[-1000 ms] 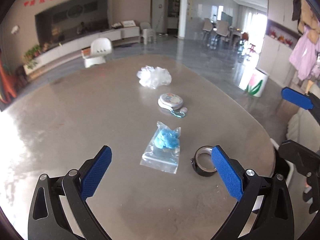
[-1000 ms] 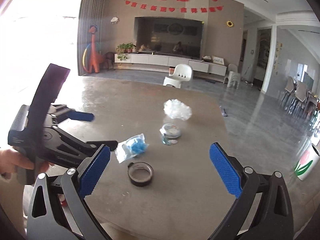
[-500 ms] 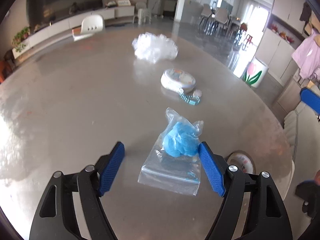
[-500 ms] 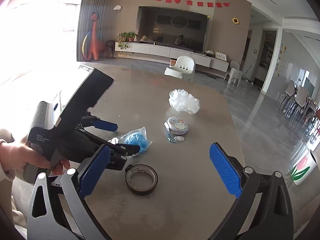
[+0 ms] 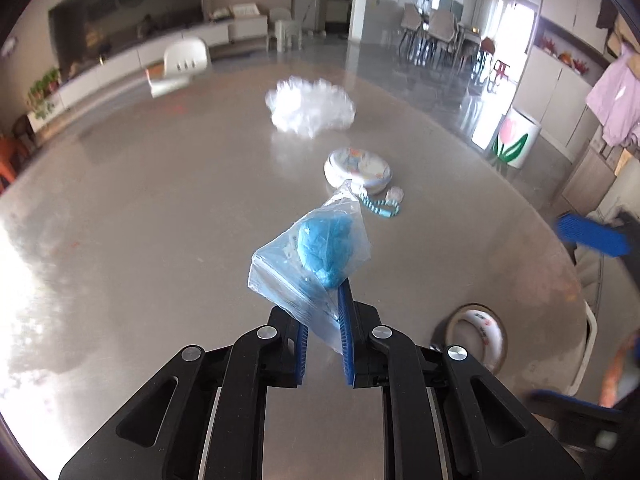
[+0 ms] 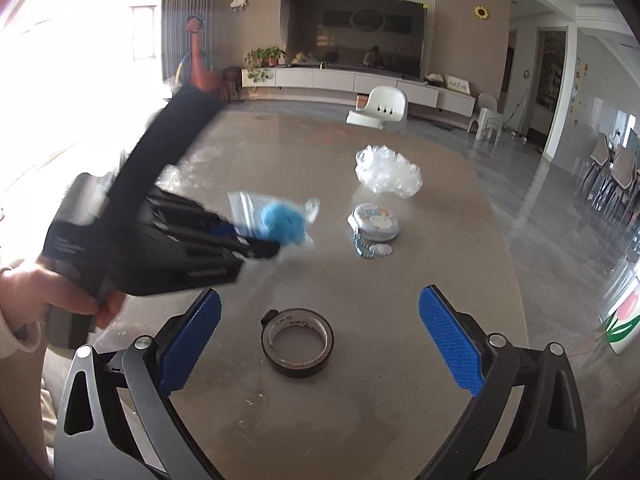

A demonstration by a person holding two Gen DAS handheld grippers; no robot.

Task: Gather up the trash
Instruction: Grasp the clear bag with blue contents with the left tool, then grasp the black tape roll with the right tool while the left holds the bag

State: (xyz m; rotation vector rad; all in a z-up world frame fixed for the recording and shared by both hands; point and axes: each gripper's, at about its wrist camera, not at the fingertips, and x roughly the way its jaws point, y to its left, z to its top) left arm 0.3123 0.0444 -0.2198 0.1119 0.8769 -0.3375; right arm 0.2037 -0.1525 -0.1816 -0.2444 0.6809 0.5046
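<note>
Left-wrist view shows the left gripper [image 5: 324,320] clamped on the near edge of a clear zip bag holding a crumpled blue wad [image 5: 316,256]. The bag sticks out ahead of the pads, its long axis running away from the fingers and tilted up off the grey table [image 5: 140,220].

From the right wrist, the right gripper [image 6: 320,340] stands with its blue pads wide apart and nothing between them. A black roll of tape [image 6: 297,342] lies flat on the table straight ahead of that gap, so the right hand is the nearer one for it. Farther off, beyond the tape, sit a round white tin with a bead chain [image 6: 374,222] and a crumpled clear plastic wrap [image 6: 388,174], well apart from both grippers.
</note>
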